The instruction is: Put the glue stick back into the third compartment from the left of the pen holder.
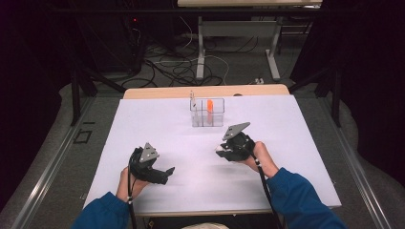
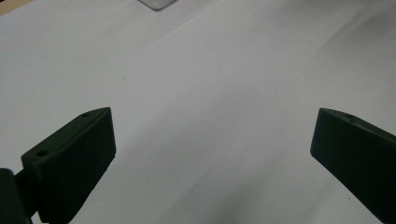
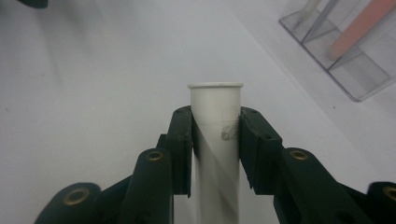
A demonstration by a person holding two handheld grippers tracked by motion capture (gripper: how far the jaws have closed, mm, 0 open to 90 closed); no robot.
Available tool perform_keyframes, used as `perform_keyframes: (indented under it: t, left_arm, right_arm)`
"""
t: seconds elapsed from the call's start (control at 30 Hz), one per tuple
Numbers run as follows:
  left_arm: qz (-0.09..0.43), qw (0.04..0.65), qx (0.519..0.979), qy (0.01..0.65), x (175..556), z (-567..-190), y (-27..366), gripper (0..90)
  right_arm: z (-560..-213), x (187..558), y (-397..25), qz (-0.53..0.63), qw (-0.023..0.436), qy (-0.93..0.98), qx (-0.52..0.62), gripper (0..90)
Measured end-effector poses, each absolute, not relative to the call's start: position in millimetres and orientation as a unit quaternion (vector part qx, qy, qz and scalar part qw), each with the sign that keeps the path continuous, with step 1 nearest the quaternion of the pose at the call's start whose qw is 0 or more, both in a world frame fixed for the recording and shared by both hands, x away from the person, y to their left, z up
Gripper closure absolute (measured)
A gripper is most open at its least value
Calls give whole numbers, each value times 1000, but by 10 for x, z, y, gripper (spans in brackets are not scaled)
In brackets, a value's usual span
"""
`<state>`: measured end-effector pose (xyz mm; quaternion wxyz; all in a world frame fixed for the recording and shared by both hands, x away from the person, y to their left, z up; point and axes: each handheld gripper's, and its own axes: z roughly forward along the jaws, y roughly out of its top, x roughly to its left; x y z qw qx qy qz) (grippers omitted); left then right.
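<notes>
In the right gripper view my right gripper point(image 3: 215, 114) is shut on a white tube point(image 3: 215, 100). Its flared rim sticks out just past the jaws. In the high view the right gripper point(image 1: 221, 151) hovers over the white sheet, a little in front and to the right of a clear divided box point(image 1: 207, 113). That box holds an orange stick point(image 1: 210, 105) and a pale stick point(image 1: 194, 102); the box point(image 3: 343, 65) also appears at the upper right of the right gripper view. My left gripper point(image 1: 166, 174) sits near the front left, open, with only bare sheet between its jaws point(image 2: 212, 116).
The white sheet point(image 1: 143, 124) covers most of the wooden table point(image 1: 157, 91). Beyond the far edge are table legs and tangled cables point(image 1: 176, 64) on the floor. A corner of the clear box point(image 2: 157, 3) shows at the top of the left gripper view.
</notes>
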<state>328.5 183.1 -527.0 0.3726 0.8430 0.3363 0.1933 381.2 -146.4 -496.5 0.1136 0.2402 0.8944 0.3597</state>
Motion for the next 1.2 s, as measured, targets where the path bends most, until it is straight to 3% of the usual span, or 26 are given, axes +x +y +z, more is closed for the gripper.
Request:
perform_keyframes:
  t: [0.67,1.2]
  left_arm:
    - [192,374,842,338,3285,-5273,1824,0]
    - [190,374,842,337,3288,-5276,1826,0]
  right_arm:
    - [-4951,3937,-1707,388,160,849,319,673]
    - [-4859,4281,-1638,389,184,838,335,672]
